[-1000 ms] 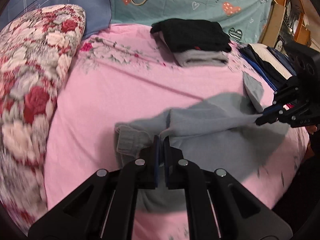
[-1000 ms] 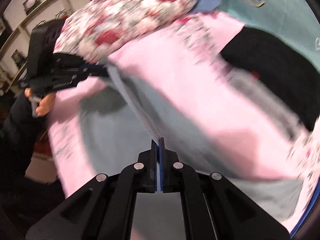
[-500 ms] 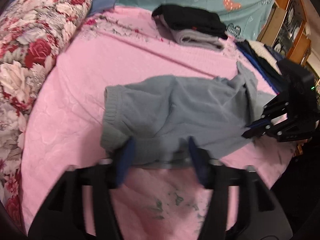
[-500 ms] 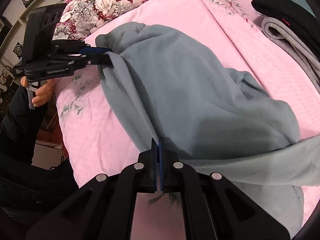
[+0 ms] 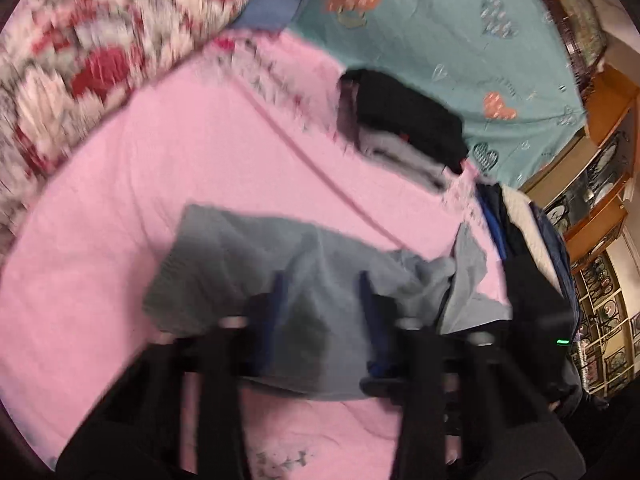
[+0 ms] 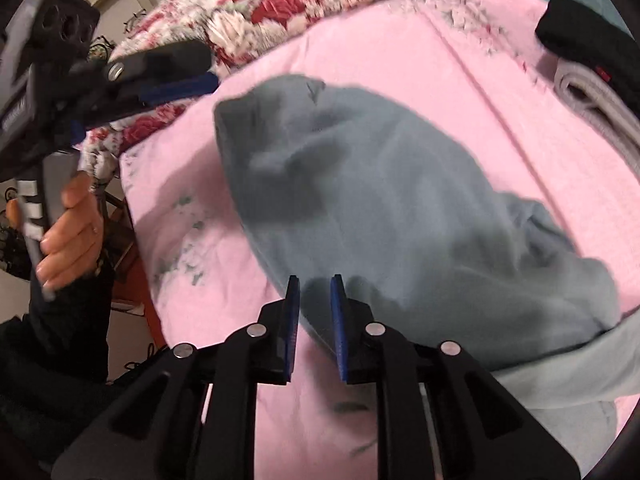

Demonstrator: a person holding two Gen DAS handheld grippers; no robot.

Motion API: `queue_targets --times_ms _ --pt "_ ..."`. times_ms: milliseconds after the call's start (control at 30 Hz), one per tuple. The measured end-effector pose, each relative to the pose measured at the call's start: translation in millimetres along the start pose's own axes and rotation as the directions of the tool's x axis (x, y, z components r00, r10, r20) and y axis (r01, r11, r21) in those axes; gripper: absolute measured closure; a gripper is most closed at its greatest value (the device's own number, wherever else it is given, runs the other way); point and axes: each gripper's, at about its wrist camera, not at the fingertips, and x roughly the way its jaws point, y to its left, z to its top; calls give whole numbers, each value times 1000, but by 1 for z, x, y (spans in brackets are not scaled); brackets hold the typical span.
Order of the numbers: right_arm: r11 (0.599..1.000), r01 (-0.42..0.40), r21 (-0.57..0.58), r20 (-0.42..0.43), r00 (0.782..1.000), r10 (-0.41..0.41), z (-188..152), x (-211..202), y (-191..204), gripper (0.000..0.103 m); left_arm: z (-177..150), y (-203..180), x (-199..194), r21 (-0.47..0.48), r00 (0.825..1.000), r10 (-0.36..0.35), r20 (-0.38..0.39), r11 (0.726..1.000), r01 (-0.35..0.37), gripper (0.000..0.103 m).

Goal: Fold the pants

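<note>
Grey pants (image 5: 256,276) lie in a loose, half-folded heap on the pink bedsheet (image 5: 168,168), near the bed's front edge. In the left wrist view their long axis runs roughly side to side, slightly downhill to the right: blunt ribbed end at left, a rumpled lighter-grey flap sticking up at the right end. In the right wrist view the same pants (image 6: 380,208) run diagonally, from a rounded end at upper left down to a bunched end at lower right, with a paler grey layer spread underneath there.

Left gripper (image 5: 322,300): jaws closing, motion-blurred. Seen from the right wrist camera it (image 6: 188,76) hangs above the bed's edge, clear of the cloth, nothing between the pads. Released. A bare hand (image 6: 72,232) in a dark sleeve grips its handle.

Right gripper (image 6: 315,308): jaws opening, blue pads apart. The pants' near edge sits in the gap; the pads don't look pressed on it. Released.

Further back on the sheet: a stack of folded clothes (image 5: 404,136), black on top of light grey. More dark and white garments (image 5: 524,224) piled at the right edge. Floral quilt (image 5: 92,52) bunched at the left, teal heart-print bedding (image 5: 440,32) behind.
</note>
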Motion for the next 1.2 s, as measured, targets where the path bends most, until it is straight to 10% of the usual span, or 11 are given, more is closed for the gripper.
queue_targets --times_ms 133,300,400,567,1100,1200 --pt "997 -41 67 -30 999 43 -3 -14 -12 85 -12 11 43 -24 985 116 -125 992 -120 97" --pt "939 81 334 108 987 -123 -6 -109 -101 41 -11 30 51 -117 988 74 -137 989 -90 99" --pt "791 275 546 -8 946 -323 -12 -146 -192 36 -14 31 53 -109 992 81 -96 990 -92 99" --pt "530 387 755 -177 898 -403 -16 -166 -325 36 -13 27 55 -116 992 98 -77 988 -107 99" --pt "399 455 796 -327 878 -349 -6 -113 -402 41 -16 34 51 -138 995 67 -70 987 -76 100" --pt "403 461 791 -313 870 -380 -17 -114 -395 61 -16 34 51 -140 995 67 -69 987 -76 100"
